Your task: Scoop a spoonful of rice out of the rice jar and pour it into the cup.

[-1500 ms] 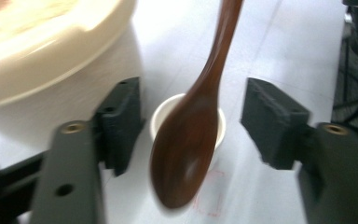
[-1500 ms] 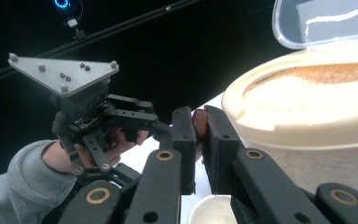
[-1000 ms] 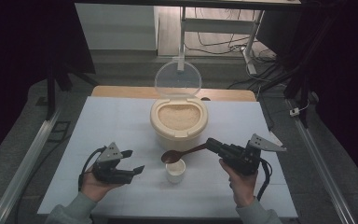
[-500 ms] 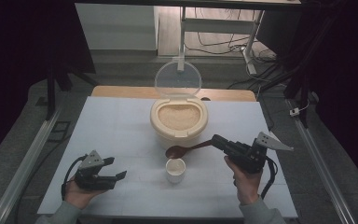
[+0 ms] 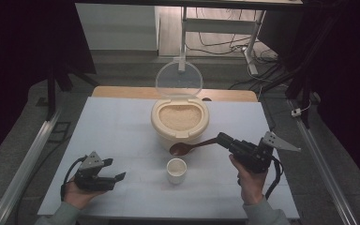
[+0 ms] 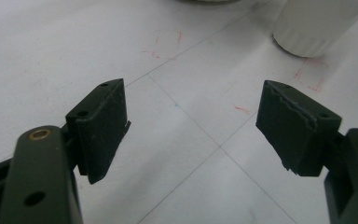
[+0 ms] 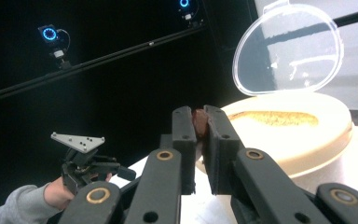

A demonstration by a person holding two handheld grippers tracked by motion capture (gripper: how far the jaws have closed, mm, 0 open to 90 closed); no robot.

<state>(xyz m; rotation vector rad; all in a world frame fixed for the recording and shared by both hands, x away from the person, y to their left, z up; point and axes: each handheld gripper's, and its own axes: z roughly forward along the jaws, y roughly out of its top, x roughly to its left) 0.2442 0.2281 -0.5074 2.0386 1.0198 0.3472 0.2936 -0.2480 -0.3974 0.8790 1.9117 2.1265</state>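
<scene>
The right hand-held gripper (image 5: 225, 139) is clenching the handle of a brown wooden spoon (image 5: 187, 147), its two black jaws pressing together on the handle's end, as the right gripper view shows (image 7: 199, 122). The spoon is reaching leftward from the jaws, and its bowl is hanging just in front of the cream rice container (image 5: 180, 123) and just beyond the small white cup (image 5: 176, 170), above the table (image 5: 122, 126). I cannot tell whether the bowl is carrying any rice. The container is standing at the middle of the table, filled with pale grains, with its clear lid (image 5: 179, 79) standing upright behind it.

The left hand-held gripper (image 5: 117, 178) is resting low near the front left of the table, well apart from the cup. It is released: its jaws are standing wide with nothing between them and have just been opening a little further. In the left gripper view (image 6: 193, 126) the white ribbed cup (image 6: 314, 25) is showing beyond the right jaw.
</scene>
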